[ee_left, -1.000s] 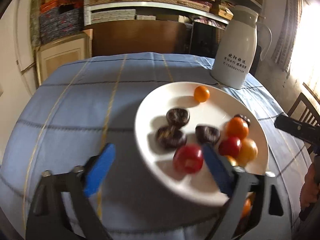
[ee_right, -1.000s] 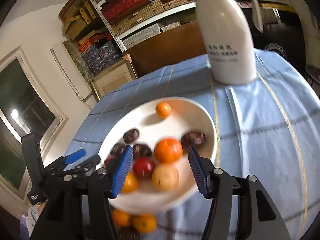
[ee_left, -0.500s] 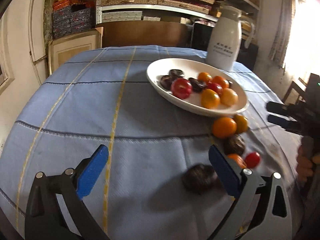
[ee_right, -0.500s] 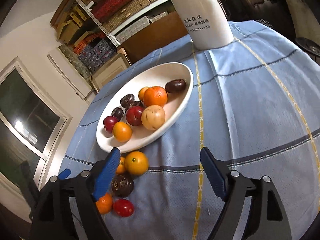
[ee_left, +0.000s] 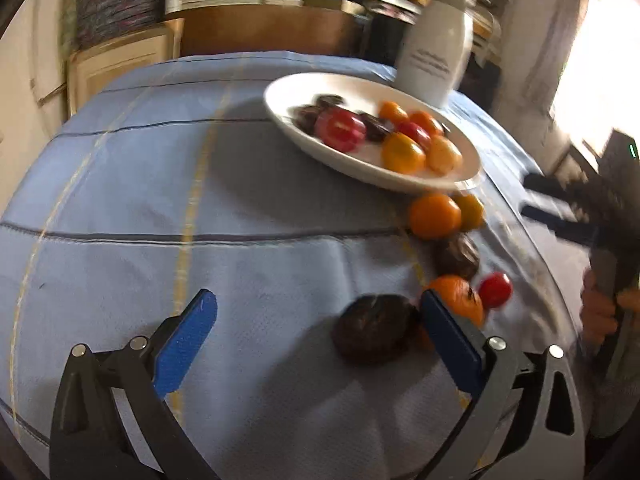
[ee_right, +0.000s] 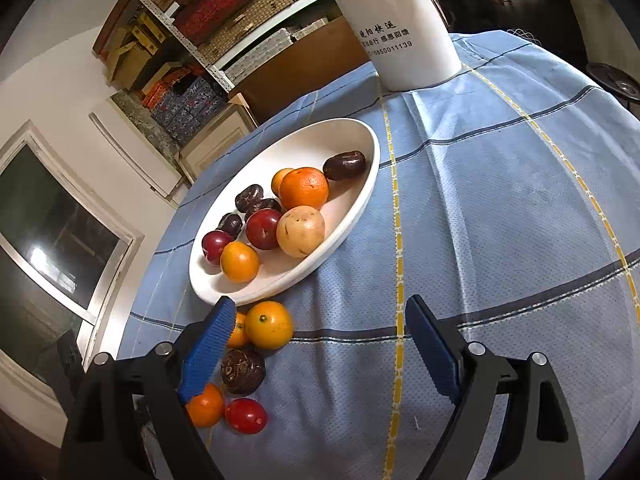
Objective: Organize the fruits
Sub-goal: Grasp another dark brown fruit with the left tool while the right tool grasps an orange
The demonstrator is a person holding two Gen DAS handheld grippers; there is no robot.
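Note:
A white plate (ee_right: 320,148) on the blue checked cloth holds several oranges, red plums and dark fruits. Loose fruit lies on the cloth at its near rim: an orange (ee_right: 268,325), a dark fruit (ee_right: 243,372), a small orange (ee_right: 205,406) and a red fruit (ee_right: 245,416). My right gripper (ee_right: 320,308) hovers beside them, its jaws opening with nothing between them. My left gripper (ee_left: 316,308) is open wide over the cloth. Another dark fruit (ee_left: 374,334) lies on the cloth between its fingers, close to the right finger (ee_left: 444,328). The plate (ee_left: 372,172) is farther back.
A tall white jug (ee_right: 394,20) stands behind the plate, also seen as the jug (ee_left: 434,64) in the left wrist view. A hand (ee_left: 600,312) holds the other gripper at the right edge. Shelves with boxes and a wooden cabinet stand beyond the table.
Both grippers have pulled back from over the plate to the cloth by the loose fruit. The right jaws have widened. The red fruit once between the left fingers now lies in the plate.

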